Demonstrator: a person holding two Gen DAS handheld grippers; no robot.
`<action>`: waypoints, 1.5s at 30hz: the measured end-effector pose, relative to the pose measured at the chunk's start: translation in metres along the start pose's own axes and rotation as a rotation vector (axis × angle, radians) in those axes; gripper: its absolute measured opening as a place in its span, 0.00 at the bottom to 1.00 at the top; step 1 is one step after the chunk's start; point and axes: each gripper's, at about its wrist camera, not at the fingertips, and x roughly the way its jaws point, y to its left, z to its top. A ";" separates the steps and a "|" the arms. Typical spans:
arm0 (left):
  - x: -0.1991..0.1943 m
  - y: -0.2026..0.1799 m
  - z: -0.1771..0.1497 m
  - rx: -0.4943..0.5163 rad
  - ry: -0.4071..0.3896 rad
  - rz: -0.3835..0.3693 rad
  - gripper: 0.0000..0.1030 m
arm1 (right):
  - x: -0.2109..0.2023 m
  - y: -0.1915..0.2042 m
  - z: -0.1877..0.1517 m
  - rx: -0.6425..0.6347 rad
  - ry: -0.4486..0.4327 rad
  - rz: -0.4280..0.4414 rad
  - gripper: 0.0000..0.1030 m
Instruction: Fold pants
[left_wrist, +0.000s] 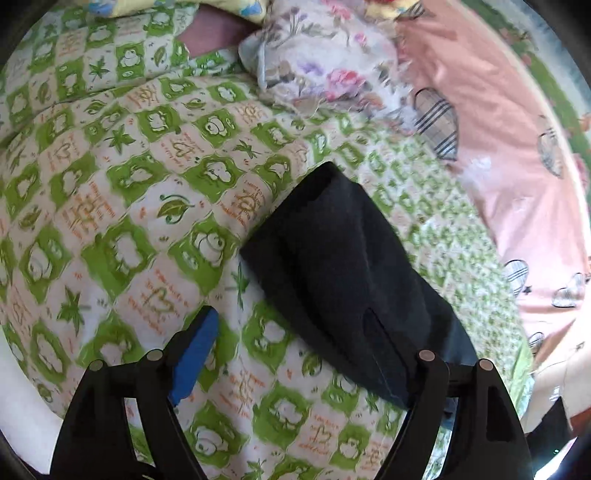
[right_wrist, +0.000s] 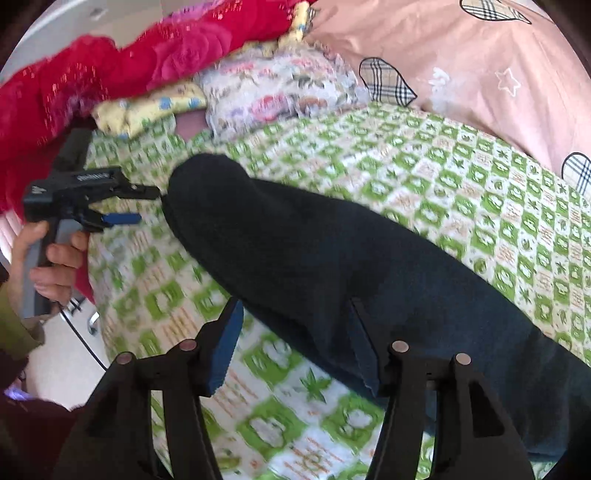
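Since the dark pants (right_wrist: 332, 266) lie limp across the green bedspread (right_wrist: 461, 177), expect soft, heavy droop; your left gripper (left_wrist: 314, 354) and right gripper (right_wrist: 295, 339) gape empty; pinch seams.

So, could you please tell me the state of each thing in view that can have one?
Black pants: lying flat on the bedsheet, doubled leg on leg as far as shows, not folded up.
Left hand-held gripper: open, holding nothing.
Right hand-held gripper: open, one finger over the pants.
Green patterned bedsheet: spread out.
Red blanket: bunched up.
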 end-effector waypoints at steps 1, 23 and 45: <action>0.007 -0.003 0.006 -0.001 0.025 0.017 0.79 | 0.003 -0.001 0.007 0.018 -0.005 0.013 0.57; 0.048 0.003 0.017 -0.047 0.018 0.020 0.47 | 0.158 -0.056 0.090 0.067 0.292 0.017 0.45; -0.027 -0.020 0.004 0.204 -0.248 -0.189 0.17 | 0.095 -0.054 0.106 0.154 -0.085 -0.085 0.04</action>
